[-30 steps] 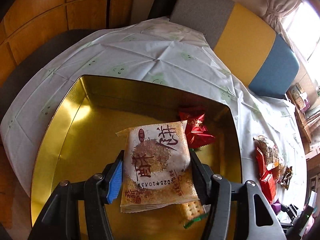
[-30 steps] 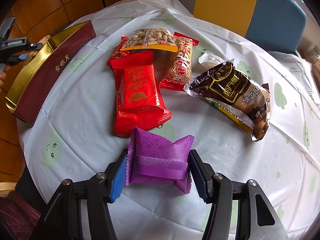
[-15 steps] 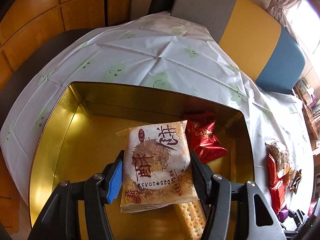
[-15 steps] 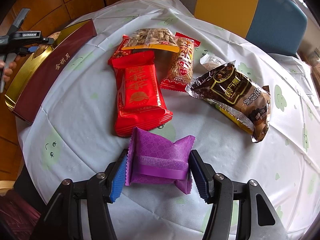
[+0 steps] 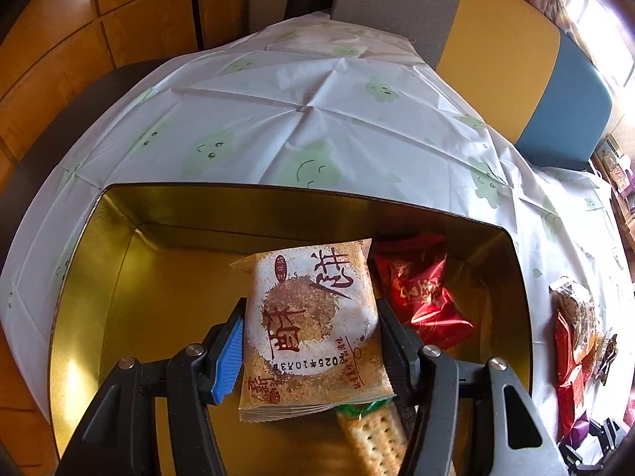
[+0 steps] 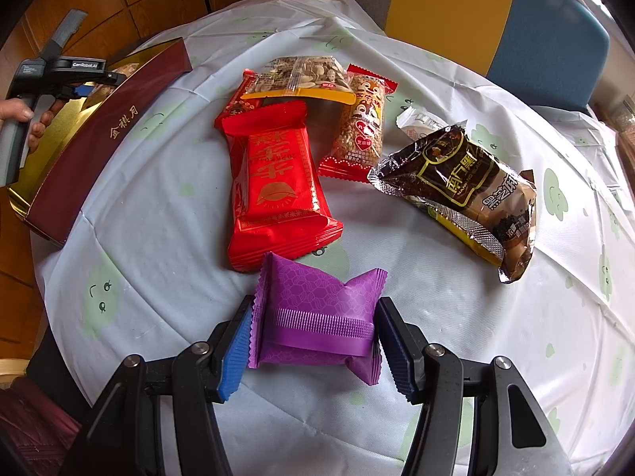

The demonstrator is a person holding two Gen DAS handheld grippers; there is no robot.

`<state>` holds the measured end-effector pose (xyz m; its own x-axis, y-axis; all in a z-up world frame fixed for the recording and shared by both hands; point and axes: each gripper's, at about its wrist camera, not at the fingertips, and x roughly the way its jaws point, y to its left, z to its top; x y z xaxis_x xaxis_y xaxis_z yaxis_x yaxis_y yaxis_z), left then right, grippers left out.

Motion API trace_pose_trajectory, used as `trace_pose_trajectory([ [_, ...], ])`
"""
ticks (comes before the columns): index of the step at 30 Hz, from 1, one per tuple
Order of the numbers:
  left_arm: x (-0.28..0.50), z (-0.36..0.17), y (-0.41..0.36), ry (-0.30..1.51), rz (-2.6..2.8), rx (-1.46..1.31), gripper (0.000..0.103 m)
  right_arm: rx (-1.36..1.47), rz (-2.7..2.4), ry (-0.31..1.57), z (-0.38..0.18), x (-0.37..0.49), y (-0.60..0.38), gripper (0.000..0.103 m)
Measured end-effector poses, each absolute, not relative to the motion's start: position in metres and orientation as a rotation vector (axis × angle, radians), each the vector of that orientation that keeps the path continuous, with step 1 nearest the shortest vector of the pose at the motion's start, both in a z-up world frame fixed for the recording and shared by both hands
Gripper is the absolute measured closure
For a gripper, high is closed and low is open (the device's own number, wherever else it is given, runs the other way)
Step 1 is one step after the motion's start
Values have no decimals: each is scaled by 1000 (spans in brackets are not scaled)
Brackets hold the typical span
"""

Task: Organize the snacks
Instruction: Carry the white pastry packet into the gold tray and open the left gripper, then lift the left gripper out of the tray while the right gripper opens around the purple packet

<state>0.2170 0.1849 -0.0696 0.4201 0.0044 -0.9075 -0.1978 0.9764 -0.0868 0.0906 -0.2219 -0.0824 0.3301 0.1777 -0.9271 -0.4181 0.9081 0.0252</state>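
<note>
My left gripper [image 5: 309, 317] is shut on a beige pastry packet [image 5: 313, 329], held just above the floor of an open gold tin [image 5: 119, 277]. Inside the tin lie a red foil packet [image 5: 420, 297] and, partly under the held packet, a cracker packet [image 5: 377, 436]. My right gripper [image 6: 313, 317] points down at the table, its pads pressing both sides of a purple packet [image 6: 317, 313]. In the right wrist view the left gripper [image 6: 79, 79] hangs over the tin [image 6: 107, 146], held by a hand [image 6: 16, 113].
On the white tablecloth [image 6: 158, 198] beyond the purple packet lie a big red packet [image 6: 278, 190], a peanut packet [image 6: 301, 79], a red-edged grain bar [image 6: 361, 127], a dark brown packet [image 6: 472, 186] and a small white one [image 6: 416, 123]. A grey, yellow and blue chair back [image 5: 496, 39] stands behind.
My left gripper has sunk lower into the tin with the beige packet; the cracker packet now shows more beneath it. The right gripper and purple packet have not moved.
</note>
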Motion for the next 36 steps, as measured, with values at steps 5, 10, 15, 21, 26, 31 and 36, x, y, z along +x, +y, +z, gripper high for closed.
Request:
trace_pose_trajectory([
  [5,223,-77,184,1126,142,-181,42,-230,394,1173,-82,91,-223,42],
  [10,220,-70,185,1086,132,-191,38,-228,392,1172,-83,91,-224,42],
  [15,212,-54,194,1048,158,-218,36,-230,391,1172,-83,91,-224,42],
  [21,175,-28,192,991,203,-181,36,-236,387,1169,-82,90,-223,42],
  [26,136,-13,181,942,188,-135,36,-239,382,1167,-82,89,-221,42],
  [31,100,-9,169,922,185,-109,36,-242,377,1163,-82,87,-219,42],
  [36,75,-9,158,910,185,-93,36,-239,373,1163,-82,87,-219,42],
])
